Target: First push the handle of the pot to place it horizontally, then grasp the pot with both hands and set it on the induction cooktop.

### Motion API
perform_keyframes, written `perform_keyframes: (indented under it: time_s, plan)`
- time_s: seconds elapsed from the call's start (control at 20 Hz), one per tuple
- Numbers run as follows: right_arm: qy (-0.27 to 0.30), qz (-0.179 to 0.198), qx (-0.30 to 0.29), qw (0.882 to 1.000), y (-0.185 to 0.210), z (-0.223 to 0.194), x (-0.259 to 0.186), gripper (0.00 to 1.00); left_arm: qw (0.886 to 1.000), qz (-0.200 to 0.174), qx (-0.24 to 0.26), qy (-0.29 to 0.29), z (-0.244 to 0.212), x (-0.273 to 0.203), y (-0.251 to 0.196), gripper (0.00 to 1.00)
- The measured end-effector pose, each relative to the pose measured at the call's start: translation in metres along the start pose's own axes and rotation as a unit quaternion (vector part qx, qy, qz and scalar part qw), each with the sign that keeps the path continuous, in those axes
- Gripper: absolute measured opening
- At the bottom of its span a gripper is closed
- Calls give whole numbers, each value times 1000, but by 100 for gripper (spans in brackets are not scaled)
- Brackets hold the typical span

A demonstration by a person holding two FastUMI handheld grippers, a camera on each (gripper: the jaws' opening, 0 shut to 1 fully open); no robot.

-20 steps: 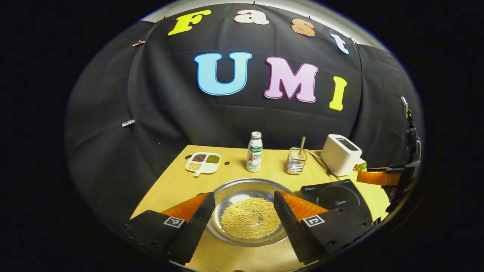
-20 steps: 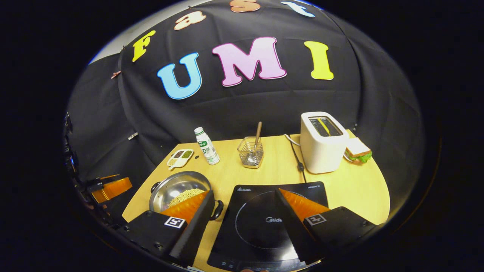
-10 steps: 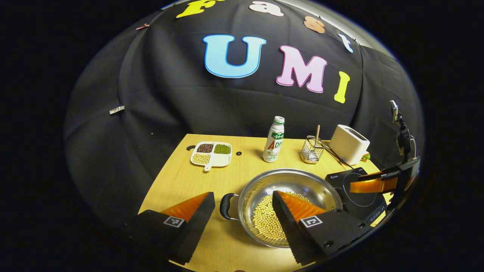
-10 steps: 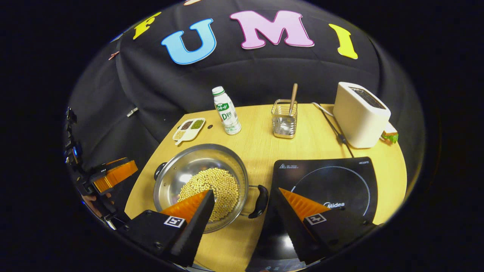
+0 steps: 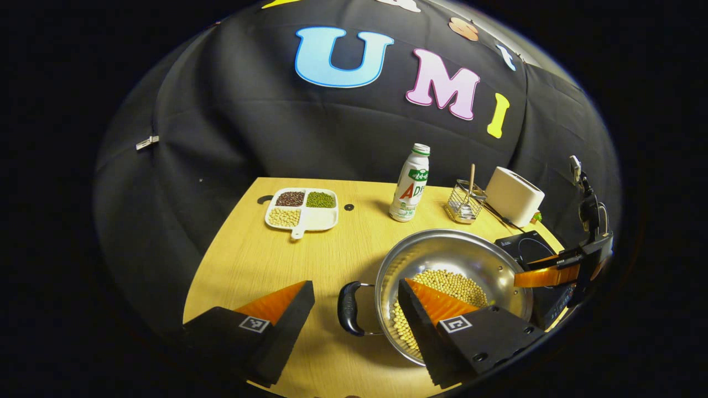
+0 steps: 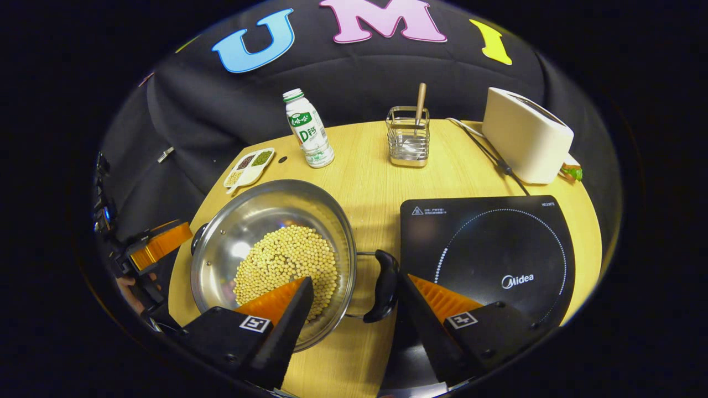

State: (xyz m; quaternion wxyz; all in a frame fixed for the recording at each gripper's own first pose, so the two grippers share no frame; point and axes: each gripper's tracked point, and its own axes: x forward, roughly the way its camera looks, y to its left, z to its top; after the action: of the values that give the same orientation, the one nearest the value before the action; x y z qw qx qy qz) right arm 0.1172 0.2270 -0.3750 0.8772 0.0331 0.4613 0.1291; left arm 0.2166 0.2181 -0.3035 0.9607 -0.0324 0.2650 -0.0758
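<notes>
A steel pot (image 5: pixel 459 260) with yellow beans inside sits on the wooden table (image 5: pixel 260 265), left of the black induction cooktop (image 6: pixel 492 249). In the left gripper view, my left gripper (image 5: pixel 355 284) is open, and the pot's black left handle (image 5: pixel 348 308) lies between its fingers without touching them. In the right gripper view, my right gripper (image 6: pixel 357 279) is open around the pot's (image 6: pixel 265 243) right handle (image 6: pixel 385 284), which sits close to the right finger. The two handles lie roughly level, left to right. The other gripper appears at the pot's far side in each view (image 5: pixel 547 275) (image 6: pixel 160 246).
Along the table's back stand a divided dish of beans (image 5: pixel 303 207), a drink bottle (image 5: pixel 410 182), a wire holder with a wooden stick (image 6: pixel 409 141) and a white toaster (image 6: pixel 525 135) with its cord. A sandwich (image 6: pixel 569 170) lies behind the toaster.
Both grippers have come lower and closer to the pot. The left has shifted left until the left handle lies between its fingers; the right now brackets the right handle.
</notes>
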Motion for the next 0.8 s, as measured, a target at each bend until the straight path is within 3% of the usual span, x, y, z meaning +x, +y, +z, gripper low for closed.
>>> perform_keyframes:
  time_s: [0.25, 0.45, 0.7, 0.8]
  plan:
    - [-12, -11, -20, 1000, 2, 8, 10, 99, 998, -37, -14, 43, -25, 21, 0, 95]
    - [-14, 1, -49, 999, 14, 8, 20, 98, 996, -58, -41, 62, -40, 21, -6, 87]
    - [-2, 16, -36, 999, 29, 9, 36, 97, 995, -55, -32, 80, -51, 19, 11, 82]
    - [7, 12, -28, 1000, 28, 8, 48, 90, 994, -60, -32, 87, -55, 21, 13, 82]
